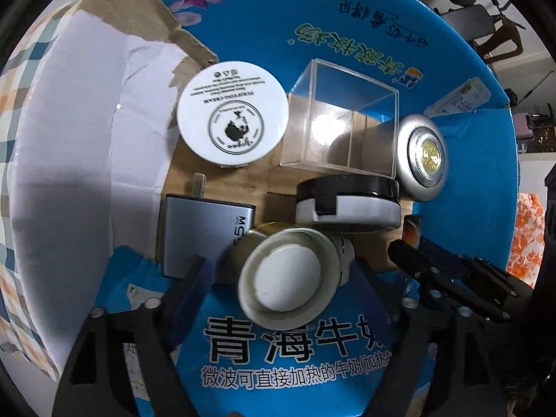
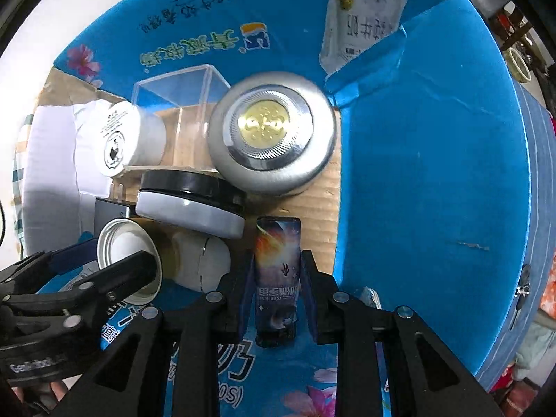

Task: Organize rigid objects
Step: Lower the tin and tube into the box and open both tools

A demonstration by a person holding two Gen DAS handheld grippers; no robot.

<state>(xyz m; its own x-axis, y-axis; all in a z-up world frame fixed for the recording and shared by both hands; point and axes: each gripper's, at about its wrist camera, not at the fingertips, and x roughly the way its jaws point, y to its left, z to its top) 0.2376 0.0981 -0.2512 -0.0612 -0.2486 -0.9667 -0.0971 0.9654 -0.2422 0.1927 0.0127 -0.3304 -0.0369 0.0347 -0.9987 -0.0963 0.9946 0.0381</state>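
Both grippers reach into a blue cardboard box. My left gripper has its jaws wide around a white jar lying on its side, open end toward the camera; whether the pads touch it is unclear. My right gripper is shut on a dark printed rectangular box held upright over the box floor. Inside lie a white round cream tin, a clear plastic cube, a silver round tin, a black-and-white flat case and a grey power bank.
The box's blue walls rise on the far and right sides, with flaps folded inward at the near edge. A torn white-lined wall stands at left. A checked cloth lies outside. The right gripper shows in the left wrist view.
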